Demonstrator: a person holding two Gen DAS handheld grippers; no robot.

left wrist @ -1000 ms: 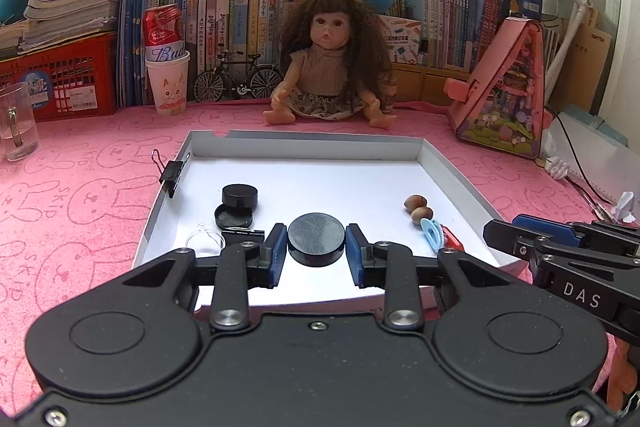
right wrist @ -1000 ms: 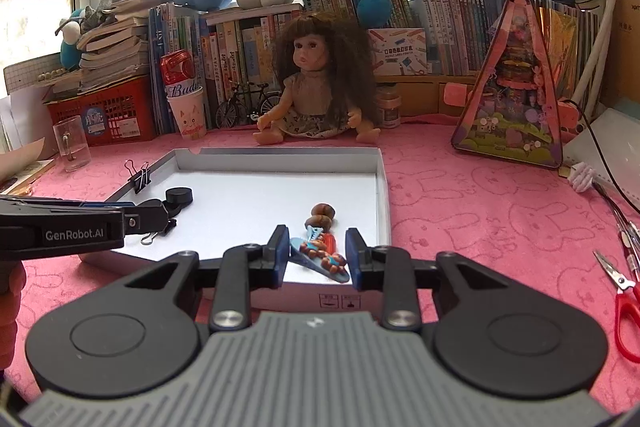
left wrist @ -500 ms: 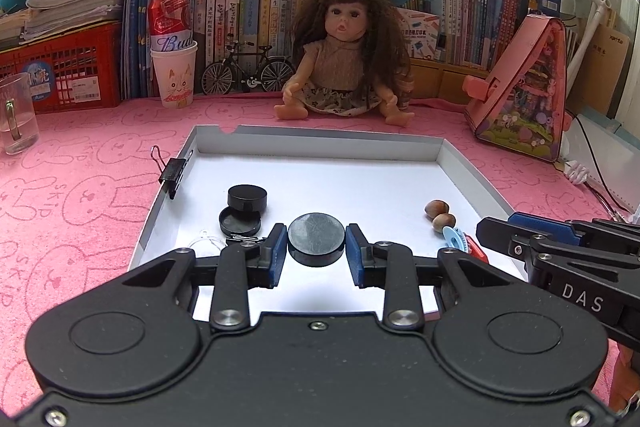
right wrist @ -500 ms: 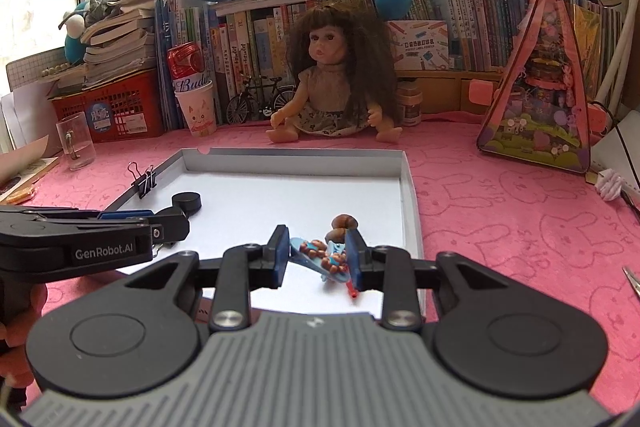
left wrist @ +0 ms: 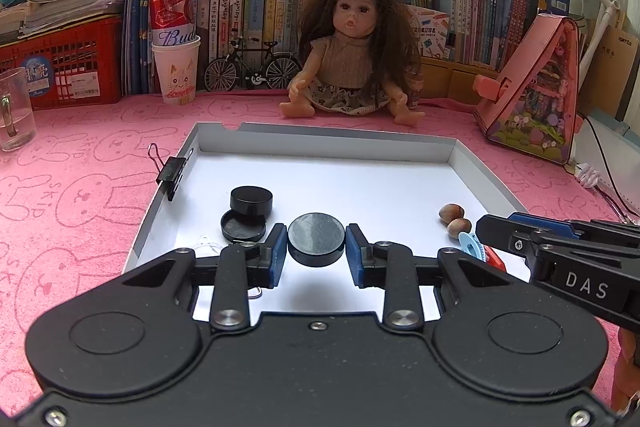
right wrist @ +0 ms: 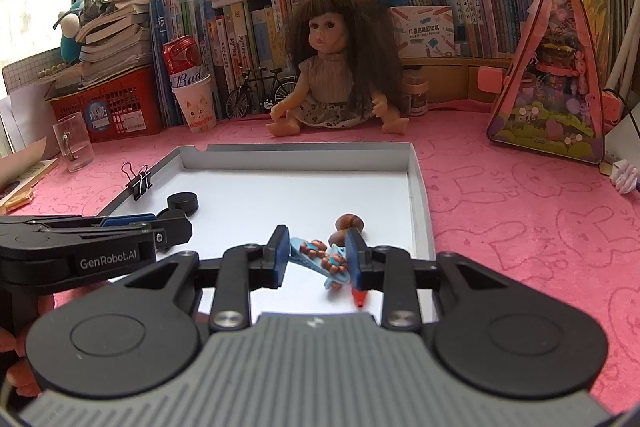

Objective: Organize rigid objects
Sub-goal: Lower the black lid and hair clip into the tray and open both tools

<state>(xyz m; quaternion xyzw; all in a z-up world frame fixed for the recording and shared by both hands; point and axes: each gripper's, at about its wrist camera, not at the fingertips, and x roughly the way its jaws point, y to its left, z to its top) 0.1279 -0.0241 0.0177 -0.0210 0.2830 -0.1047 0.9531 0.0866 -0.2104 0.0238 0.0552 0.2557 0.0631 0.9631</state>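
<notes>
Tongs on the left [left wrist: 316,254] hold a black round lid [left wrist: 316,243] between their blue pads, low over the near part of the white tray [left wrist: 328,147]. Just left of them sit two more black lids [left wrist: 251,199]. Right tongs [right wrist: 318,257] stand narrow around a blue toy [right wrist: 320,259] near the tray's right wall; whether they grip it I cannot tell. Two nuts [right wrist: 349,222] lie just beyond.
</notes>
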